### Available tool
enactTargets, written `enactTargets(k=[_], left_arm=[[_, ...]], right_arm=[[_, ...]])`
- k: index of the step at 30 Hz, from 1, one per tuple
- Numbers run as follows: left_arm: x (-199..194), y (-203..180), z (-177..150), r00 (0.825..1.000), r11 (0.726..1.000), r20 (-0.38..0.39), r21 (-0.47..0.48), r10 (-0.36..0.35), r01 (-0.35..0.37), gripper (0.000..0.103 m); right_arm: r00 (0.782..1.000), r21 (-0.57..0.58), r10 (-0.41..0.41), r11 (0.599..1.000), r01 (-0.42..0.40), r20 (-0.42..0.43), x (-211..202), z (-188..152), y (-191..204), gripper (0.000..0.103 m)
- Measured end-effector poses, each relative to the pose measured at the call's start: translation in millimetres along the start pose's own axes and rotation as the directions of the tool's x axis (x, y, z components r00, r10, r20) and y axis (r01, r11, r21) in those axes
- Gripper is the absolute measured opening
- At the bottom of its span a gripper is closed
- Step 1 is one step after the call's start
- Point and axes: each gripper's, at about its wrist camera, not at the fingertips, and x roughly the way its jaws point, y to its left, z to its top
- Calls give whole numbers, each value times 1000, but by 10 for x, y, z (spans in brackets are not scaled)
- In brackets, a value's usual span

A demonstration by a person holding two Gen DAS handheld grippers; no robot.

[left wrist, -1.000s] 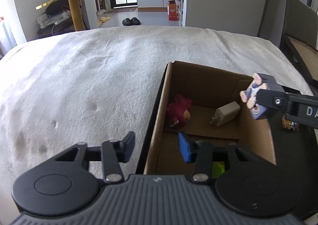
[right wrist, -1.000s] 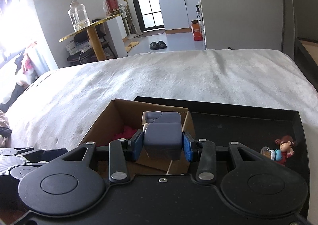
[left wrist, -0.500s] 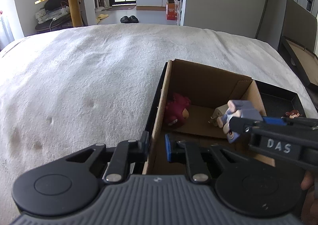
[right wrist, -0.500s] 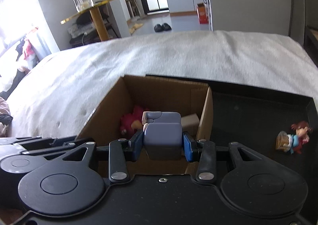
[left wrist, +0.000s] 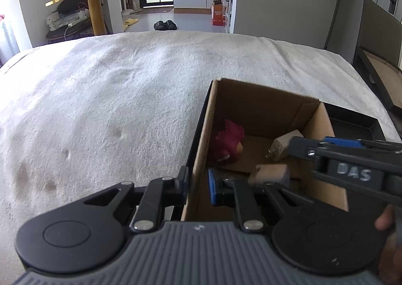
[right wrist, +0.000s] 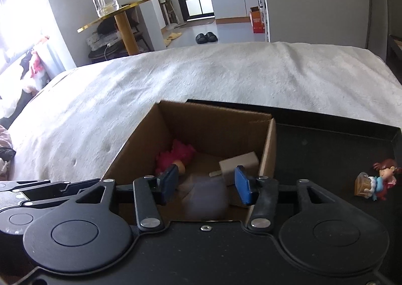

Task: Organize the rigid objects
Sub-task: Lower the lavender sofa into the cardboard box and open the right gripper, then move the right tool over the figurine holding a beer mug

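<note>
in the left wrist view the left tongs [left wrist: 197, 185] are pinching the cardboard box [left wrist: 263, 106] wall, while in the right wrist view the right tongs [right wrist: 206, 185] are spreading, the blurred grey-blue toy [right wrist: 207, 199] dropping free between them into the box.

Charger [right wrist: 240, 164] and doll [right wrist: 176, 156] inside box [right wrist: 216, 124]

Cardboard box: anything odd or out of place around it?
One thing: the grey figurine is a motion-blurred smear between the opening jaws of the right gripper, apparently dropping into the cardboard box. The left gripper is clamped on the box's left wall. One small doll lies outside on the black tray.
</note>
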Motion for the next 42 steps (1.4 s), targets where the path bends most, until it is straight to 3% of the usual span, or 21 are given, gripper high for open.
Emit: enactTargets(k=[16,19,22,26,30,36,42], left_arm=[[-104,-171,90,999,998,16,40,46,-47,16],[-130,-223,117,999,998,16,47,46,-47,20],[-132,-262,146,999,998,11,44,46,-46,26],[-131,-342,156,999,997,11,62,53,-53,44],[-111,-409,161,999,996,5,73,52,-52,54],[-57,-480,147,998,994,-6,94,64,-63,63],[-25,-541,138,997,991,-8,106,82,-80,70]], right_arm=[[997,85,-21,996,15,74,-404,-13,-476,51],[997,97,-32,995,25,73,-426,-41,-558,53],[996,109,-44,993,36,74,-451,-74,-642,57],[995,125,-65,991,56,71,-468,-100,-768,61],[994,138,-85,988,75,67,-476,-135,-872,67],[990,152,-126,982,114,69,-475,-181,-996,83],[985,165,-163,975,151,60,-470,-271,-1142,87]])
